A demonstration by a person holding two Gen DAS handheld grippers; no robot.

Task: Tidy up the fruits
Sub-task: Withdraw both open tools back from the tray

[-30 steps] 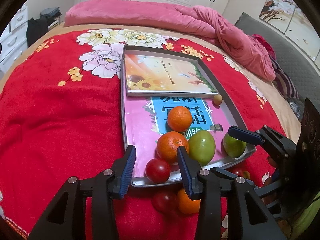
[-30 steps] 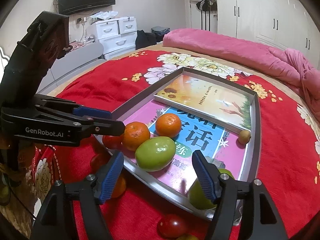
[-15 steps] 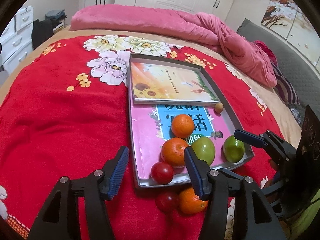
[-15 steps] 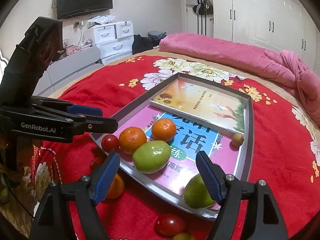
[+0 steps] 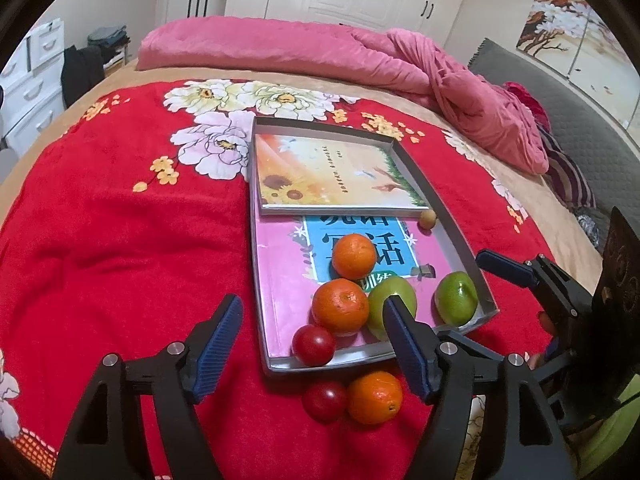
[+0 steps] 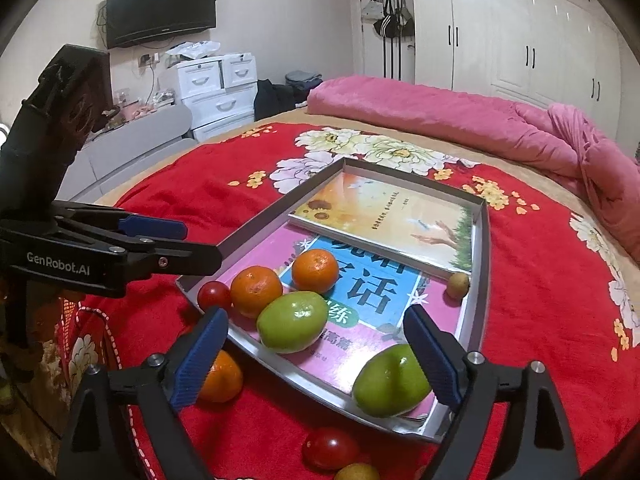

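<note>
The left gripper (image 5: 312,344) hangs low in the left wrist view, over the near edge of the tray (image 5: 452,220). Its two blue fingers (image 5: 218,344) are spread wide and hold nothing. The right gripper (image 6: 316,356) sits at the bottom of the right wrist view. It is wide open too, with nothing in it. Its right finger (image 6: 432,356) is just in front of a green fruit (image 6: 390,380).

The tray lies on a red bed cover (image 5: 120,248) with big flowers. Two books are inside it. The sunflower book (image 5: 332,176) is at the far end. The pink and blue book (image 5: 288,280) lies under the fruit.

In the tray there are two oranges: one (image 5: 354,256) in the middle and one (image 5: 340,307) nearer. There are two green fruits: one (image 5: 390,300) beside the near orange and one (image 5: 456,296) in the tray's right corner. There is one red tomato (image 5: 314,345) at the near edge. One small tan fruit (image 5: 427,219) rests by the right wall.

Outside the tray, on the bed cover, lie one orange (image 5: 374,397) and one tomato (image 5: 324,401), touching each other. The right wrist view shows another tomato (image 6: 330,449) at the bottom, and a small yellow fruit (image 6: 356,472) just below it.

The oranges are round and bright. The green fruits are smooth and shiny.
</note>
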